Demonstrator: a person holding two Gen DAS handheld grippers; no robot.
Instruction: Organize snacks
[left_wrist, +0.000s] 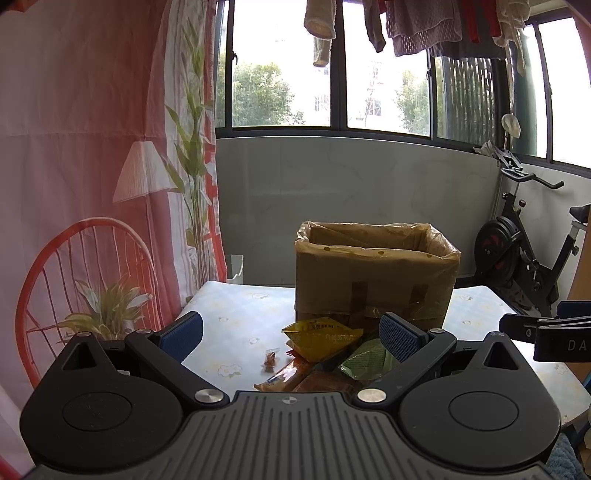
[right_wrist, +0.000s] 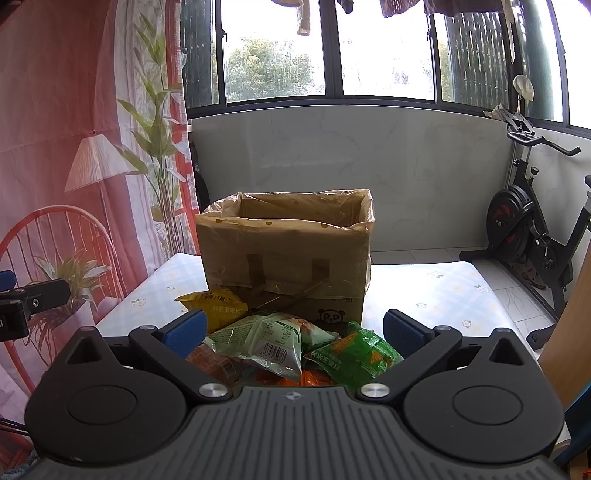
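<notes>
A pile of snack packets lies on the table in front of an open cardboard box (left_wrist: 373, 273) lined with clear plastic, which also shows in the right wrist view (right_wrist: 288, 247). The pile holds a yellow packet (left_wrist: 321, 338) (right_wrist: 214, 304), pale green packets (right_wrist: 258, 339) (left_wrist: 364, 360), a bright green packet (right_wrist: 354, 354) and orange packets (left_wrist: 295, 376). A small wrapped candy (left_wrist: 269, 359) lies apart to the left. My left gripper (left_wrist: 291, 334) is open and empty above the pile's near edge. My right gripper (right_wrist: 293, 328) is open and empty just over the pile.
The table (left_wrist: 229, 314) has a pale floral cloth (right_wrist: 436, 288). A printed curtain (left_wrist: 92, 184) hangs at the left. An exercise bike (left_wrist: 524, 251) stands at the right by the window wall. The right gripper's body (left_wrist: 546, 332) shows at the left view's right edge.
</notes>
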